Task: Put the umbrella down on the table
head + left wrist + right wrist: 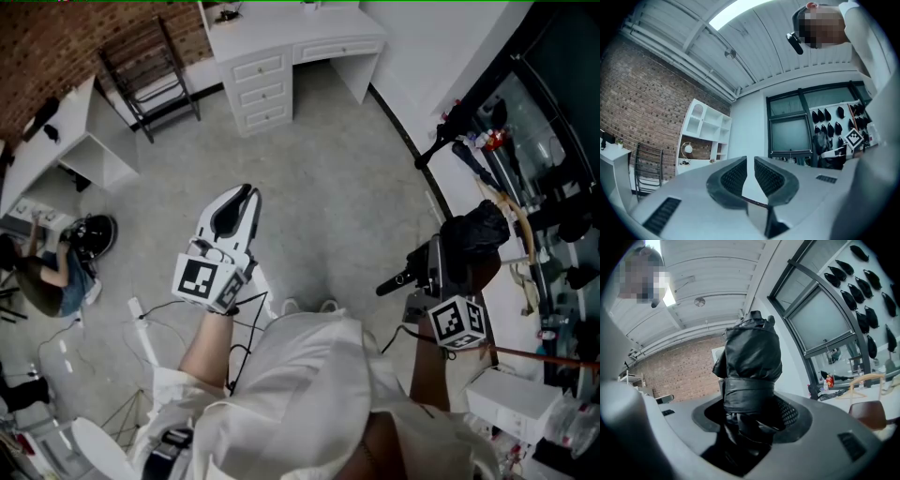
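Note:
A folded black umbrella (480, 230) stands upright in my right gripper (457, 255), which is shut on it, and its handle (394, 281) sticks out to the left. In the right gripper view the strapped umbrella (752, 352) fills the space between the jaws of the right gripper (751, 409). The white table (506, 319) lies just right of that hand. My left gripper (246, 199) hangs over the floor, well left of the umbrella. The left gripper (750, 174) has its jaws together with only a slit between them and nothing held.
Another dark umbrella (469, 155), a wooden hanger (521, 234) and a white box (511, 403) lie on the table. A white desk with drawers (272, 66) and a black folding chair (150, 70) stand at the back. A person (47, 272) sits at far left. Cables (159, 319) run across the floor.

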Available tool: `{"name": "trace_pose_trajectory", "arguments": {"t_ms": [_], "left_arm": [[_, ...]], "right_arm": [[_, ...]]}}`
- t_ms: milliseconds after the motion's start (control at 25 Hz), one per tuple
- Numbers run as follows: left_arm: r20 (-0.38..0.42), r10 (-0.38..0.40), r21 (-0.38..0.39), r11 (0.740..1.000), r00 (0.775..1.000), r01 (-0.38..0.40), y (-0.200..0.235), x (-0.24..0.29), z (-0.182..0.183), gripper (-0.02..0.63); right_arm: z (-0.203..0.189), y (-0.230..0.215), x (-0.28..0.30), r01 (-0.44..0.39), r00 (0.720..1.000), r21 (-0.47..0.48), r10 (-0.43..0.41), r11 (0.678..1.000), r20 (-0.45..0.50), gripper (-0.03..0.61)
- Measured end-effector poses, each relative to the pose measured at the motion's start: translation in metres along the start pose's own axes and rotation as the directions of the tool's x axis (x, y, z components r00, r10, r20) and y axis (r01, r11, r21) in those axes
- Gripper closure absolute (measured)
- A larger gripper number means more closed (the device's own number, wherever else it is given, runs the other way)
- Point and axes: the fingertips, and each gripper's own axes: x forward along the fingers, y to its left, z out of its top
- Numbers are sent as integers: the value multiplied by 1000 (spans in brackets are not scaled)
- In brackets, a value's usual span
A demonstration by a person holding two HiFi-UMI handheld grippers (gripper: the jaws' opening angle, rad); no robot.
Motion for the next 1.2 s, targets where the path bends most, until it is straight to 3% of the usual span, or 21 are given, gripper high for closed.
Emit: {"name": "trace_pose_trajectory", "arguments": {"t_ms": [680, 1200], "left_arm": [[-50, -54, -55, 997, 997, 51, 33, -10, -28, 548], [-45, -66, -64, 996, 997, 63, 36, 0, -31, 548]], "right_arm": [[-21, 31, -1, 70, 997, -48, -71, 996, -18, 308], [-16, 40, 24, 36, 999, -72, -37, 997, -10, 308]]}}
